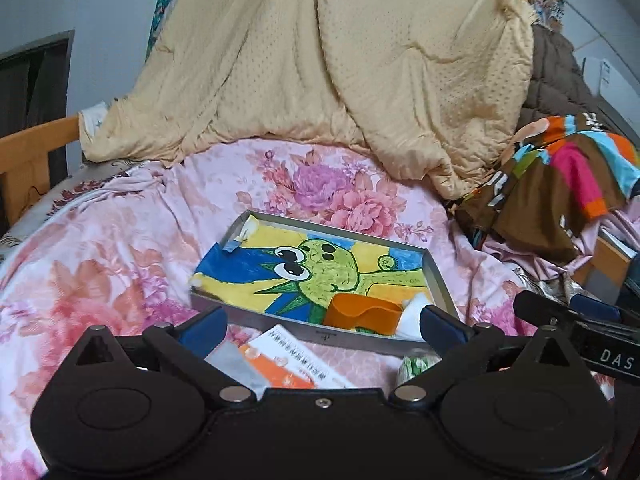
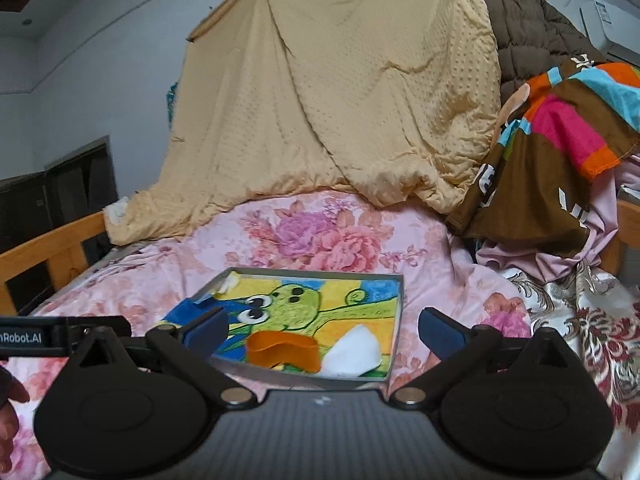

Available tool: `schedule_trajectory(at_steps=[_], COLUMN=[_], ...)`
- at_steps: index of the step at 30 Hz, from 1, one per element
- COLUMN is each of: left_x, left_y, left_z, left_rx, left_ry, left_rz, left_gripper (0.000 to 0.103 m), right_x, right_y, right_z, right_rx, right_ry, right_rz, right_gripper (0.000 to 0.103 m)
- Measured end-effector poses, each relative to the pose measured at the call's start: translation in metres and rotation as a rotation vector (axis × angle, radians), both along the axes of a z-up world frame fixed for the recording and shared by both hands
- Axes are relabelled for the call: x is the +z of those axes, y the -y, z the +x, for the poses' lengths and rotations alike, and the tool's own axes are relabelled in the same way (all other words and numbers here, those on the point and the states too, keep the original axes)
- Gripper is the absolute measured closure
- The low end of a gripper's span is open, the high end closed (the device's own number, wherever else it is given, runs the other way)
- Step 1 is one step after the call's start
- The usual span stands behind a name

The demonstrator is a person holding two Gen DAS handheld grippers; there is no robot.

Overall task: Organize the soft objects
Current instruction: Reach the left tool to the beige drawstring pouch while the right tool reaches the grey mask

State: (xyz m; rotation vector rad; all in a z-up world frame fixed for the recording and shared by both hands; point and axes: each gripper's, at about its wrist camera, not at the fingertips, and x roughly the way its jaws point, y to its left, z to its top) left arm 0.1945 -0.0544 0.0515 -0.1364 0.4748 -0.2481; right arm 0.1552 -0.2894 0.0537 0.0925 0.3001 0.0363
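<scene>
Soft things lie all over the bed: a tan quilt (image 1: 320,68) is heaped at the far end, a striped colourful cloth (image 1: 560,176) is piled at the right, and a pink floral cover (image 1: 120,240) is spread under everything.

Only the left wrist view shows a booklet with orange print (image 1: 288,360) and a small green-and-white thing (image 1: 416,364), both on the cover just in front of the tray. Only the right wrist view shows a red and cream patterned fabric (image 2: 580,320) at the right side, and part of a person's hand (image 2: 10,404) at the left edge.

Both views show a grey metal tray (image 1: 440,280) in the middle of the bed. It is lined with a cartoon drawing of a green creature (image 1: 320,268). Inside, at its near end, an orange scoop (image 1: 360,314) lies, and a white soft piece (image 2: 352,350) is just beside it.

The left gripper (image 1: 322,326) has its jaws spread fully apart and holds nothing. The right gripper (image 2: 324,330) is also wide open and empty.
</scene>
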Motion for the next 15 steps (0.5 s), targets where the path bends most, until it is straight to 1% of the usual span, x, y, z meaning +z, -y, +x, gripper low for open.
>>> schedule_trajectory(at_steps=[7, 15], left_x=[-0.007, -0.024], left_y=[-0.020, -0.038], left_z=[-0.044, -0.079], left_rx=[-0.017, -0.056], left_ry=[0.014, -0.001], left_rz=[0.015, 0.060], left_gripper=[0.001, 0.001], right_x=[-0.008, -0.019], right_y=[-0.019, -0.033], right_z=[-0.050, -0.078], right_rx=[0.038, 0.063], right_ry=[-0.003, -0.041], right_rz=[-0.019, -0.051], right_gripper=[0.000, 0.000])
